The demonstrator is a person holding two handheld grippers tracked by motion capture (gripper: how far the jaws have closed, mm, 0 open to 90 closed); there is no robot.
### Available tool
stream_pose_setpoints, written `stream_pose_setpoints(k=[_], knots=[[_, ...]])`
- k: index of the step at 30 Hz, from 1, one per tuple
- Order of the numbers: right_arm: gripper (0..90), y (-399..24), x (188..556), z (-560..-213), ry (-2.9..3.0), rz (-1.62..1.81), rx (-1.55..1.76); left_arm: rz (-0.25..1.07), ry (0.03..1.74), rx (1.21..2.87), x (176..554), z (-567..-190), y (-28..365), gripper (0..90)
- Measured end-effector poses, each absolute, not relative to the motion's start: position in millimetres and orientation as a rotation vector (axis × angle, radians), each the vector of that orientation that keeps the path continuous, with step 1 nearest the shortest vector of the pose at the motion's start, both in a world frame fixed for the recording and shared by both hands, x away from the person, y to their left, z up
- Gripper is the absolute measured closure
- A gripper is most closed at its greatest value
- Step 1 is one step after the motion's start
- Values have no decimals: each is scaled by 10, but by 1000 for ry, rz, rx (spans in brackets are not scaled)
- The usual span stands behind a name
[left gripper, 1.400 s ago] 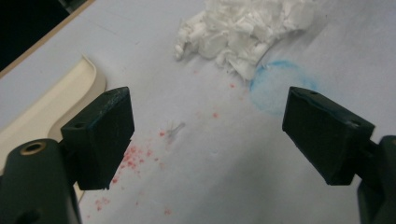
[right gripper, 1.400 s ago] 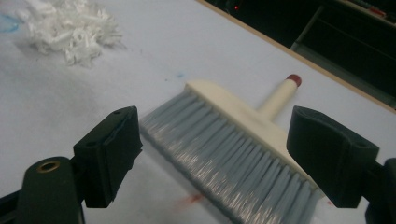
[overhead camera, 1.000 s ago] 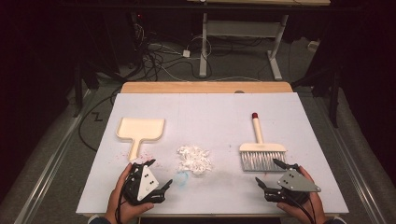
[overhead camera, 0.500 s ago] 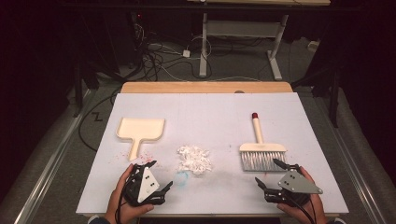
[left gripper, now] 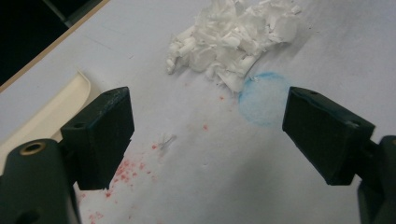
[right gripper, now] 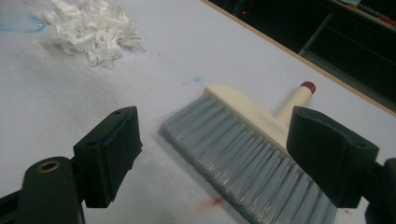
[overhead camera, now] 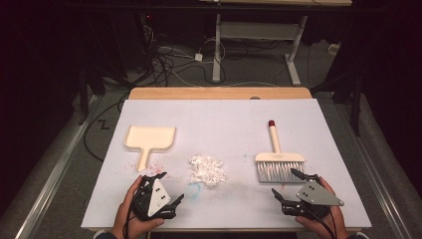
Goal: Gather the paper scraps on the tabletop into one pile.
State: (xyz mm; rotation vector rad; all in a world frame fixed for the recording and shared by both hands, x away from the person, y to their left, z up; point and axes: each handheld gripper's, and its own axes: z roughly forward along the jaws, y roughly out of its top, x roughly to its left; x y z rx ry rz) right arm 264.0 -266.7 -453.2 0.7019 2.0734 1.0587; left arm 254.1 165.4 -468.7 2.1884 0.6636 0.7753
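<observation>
1. The table (overhead camera: 224, 119) is evenly lit from above; the floor around it lies in deep dimness.
2. Shadows are soft and short.
3. The high view is grainy.
4. In both gripper views, the jaws nearest the lens are slightly soft; no glare.

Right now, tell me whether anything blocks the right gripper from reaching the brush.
Nothing visible does. The right gripper is open just short of the brush, whose bristles lie right ahead of its jaws on the bare table. The paper scraps lie off to the side.
</observation>
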Motion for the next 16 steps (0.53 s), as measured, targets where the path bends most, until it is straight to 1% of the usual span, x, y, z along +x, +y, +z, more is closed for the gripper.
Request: stream_pose_setpoints(k=[16], knots=[[193, -2724, 2628, -4454, 2011, 1084, 708, 775, 665, 2206, 2568, -4688, 1627, 160]])
